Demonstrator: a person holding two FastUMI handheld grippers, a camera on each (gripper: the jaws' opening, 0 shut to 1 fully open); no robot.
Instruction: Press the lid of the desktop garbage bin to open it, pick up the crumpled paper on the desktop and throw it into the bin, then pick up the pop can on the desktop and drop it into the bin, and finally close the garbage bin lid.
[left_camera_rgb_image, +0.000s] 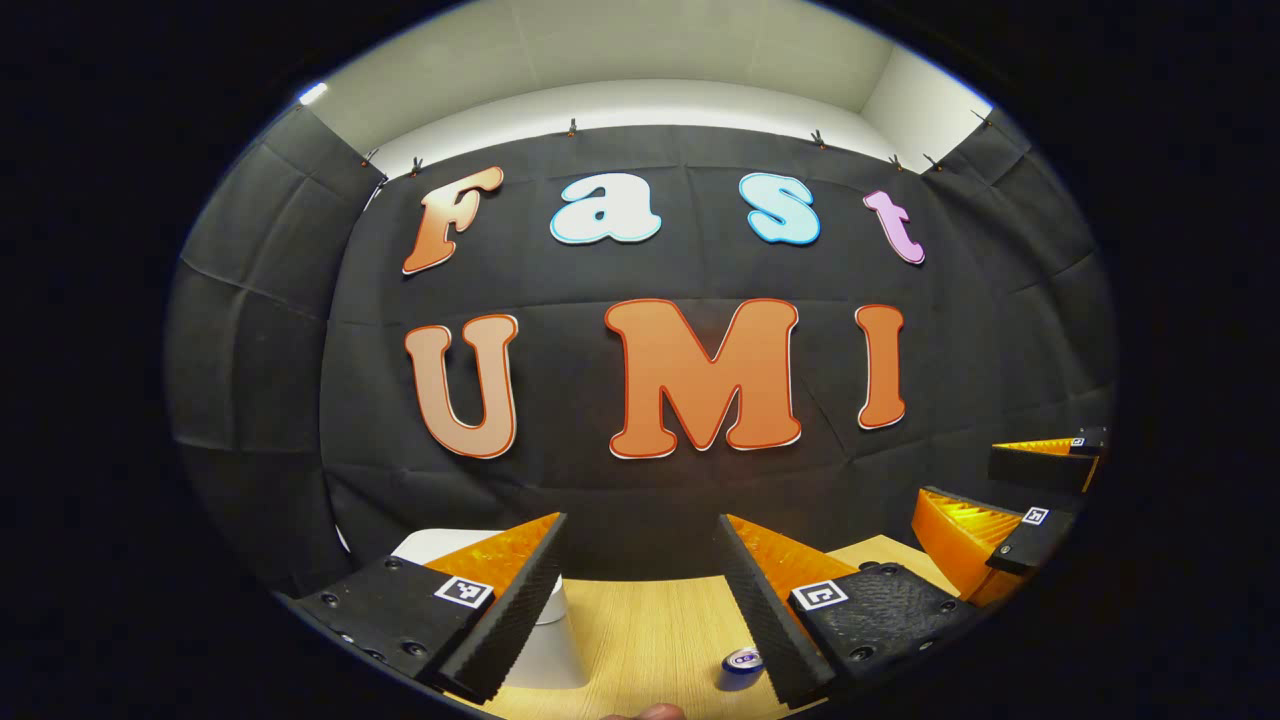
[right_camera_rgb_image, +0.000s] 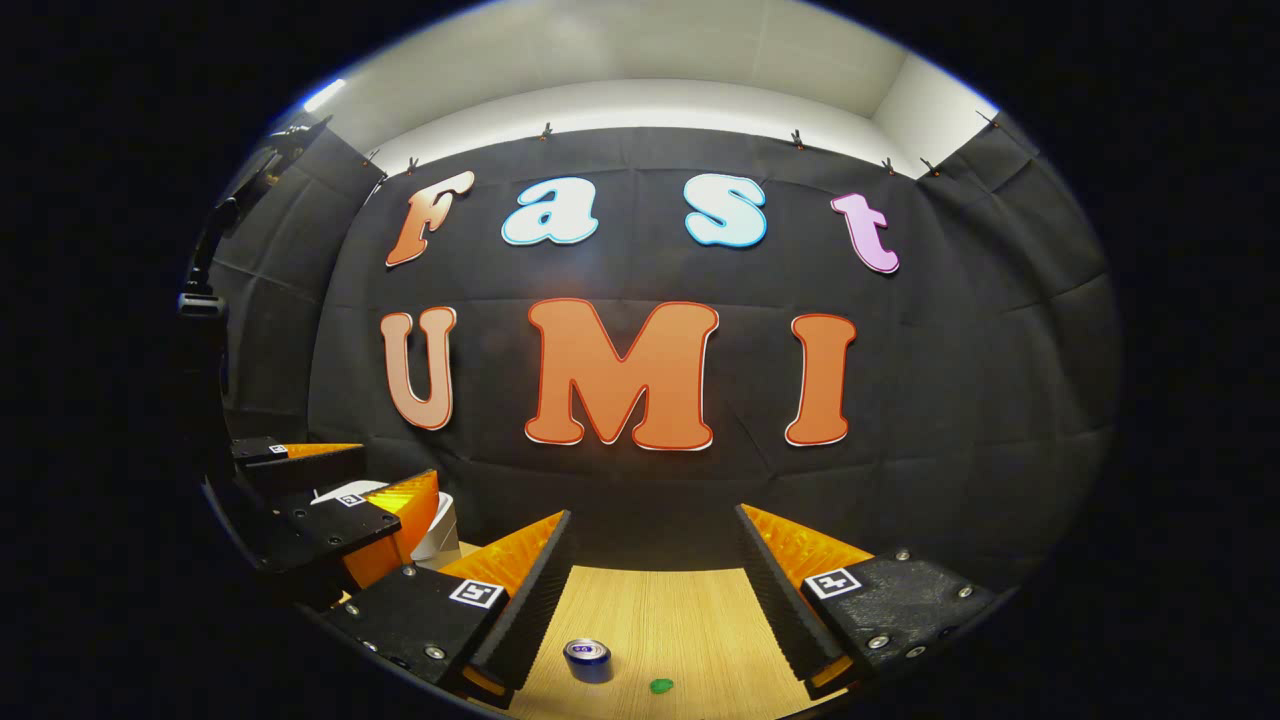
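We see a pale wooden desktop (right_camera_rgb_image: 660, 610) below the black cloth wall (right_camera_rgb_image: 950, 400). A pop can (right_camera_rgb_image: 587, 660) stands upright at lower centre; the white garbage bin (left_camera_rgb_image: 545, 650) is possibly closed. Left gripper (left_camera_rgb_image: 640, 600) and right gripper (right_camera_rgb_image: 650, 600) both gape wide, empty.

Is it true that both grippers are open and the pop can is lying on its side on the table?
Not quite. The pop can stands upright on the table, top facing up, as the right gripper view shows. Both the left gripper and right gripper are open.
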